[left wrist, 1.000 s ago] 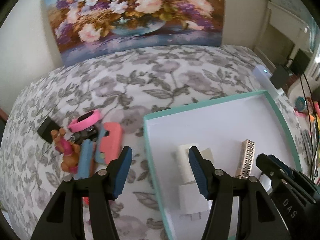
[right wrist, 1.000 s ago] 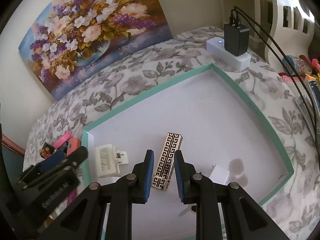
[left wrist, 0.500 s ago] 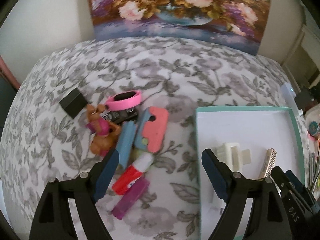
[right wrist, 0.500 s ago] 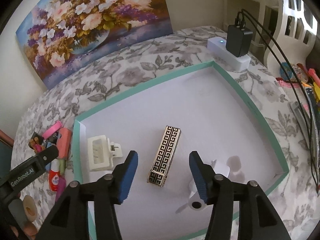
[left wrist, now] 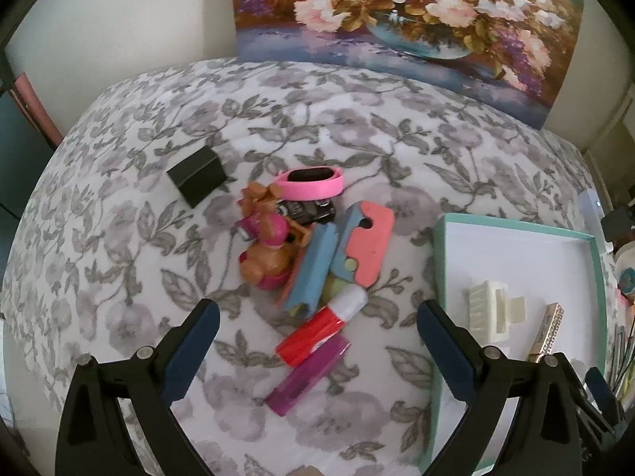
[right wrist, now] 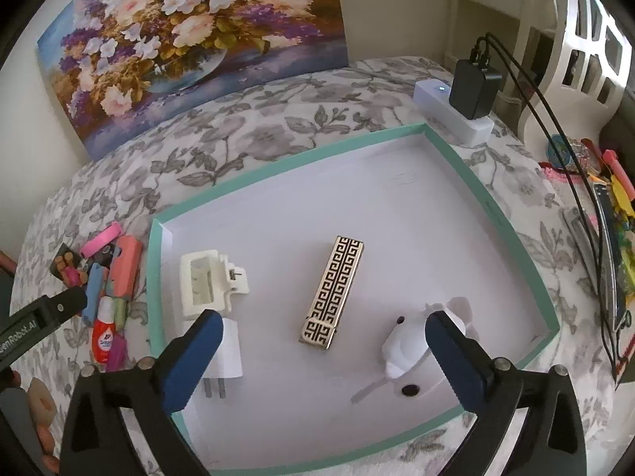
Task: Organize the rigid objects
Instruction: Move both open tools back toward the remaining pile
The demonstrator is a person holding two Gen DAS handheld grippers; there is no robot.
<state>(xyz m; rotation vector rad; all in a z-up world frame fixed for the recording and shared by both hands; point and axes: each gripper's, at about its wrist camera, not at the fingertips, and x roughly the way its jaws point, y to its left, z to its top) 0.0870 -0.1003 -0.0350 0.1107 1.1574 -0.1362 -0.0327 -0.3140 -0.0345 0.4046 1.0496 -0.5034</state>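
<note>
Left wrist view: the left hand-held gripper (left wrist: 317, 341), jaws just spread wide, hangs empty over a red tube (left wrist: 322, 324) and purple stick (left wrist: 306, 377) on the floral bed (left wrist: 119, 238).

Right wrist view: the right hand-held gripper (right wrist: 319, 349), jaws just parted, stands above the gold patterned case (right wrist: 332, 290) lying free in the teal tray (right wrist: 512, 234).

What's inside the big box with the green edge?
In the box lie a white hair clip, a gold patterned case, a white plug and a white toy. The right hand-held gripper hides part of the plug and toy.
</note>
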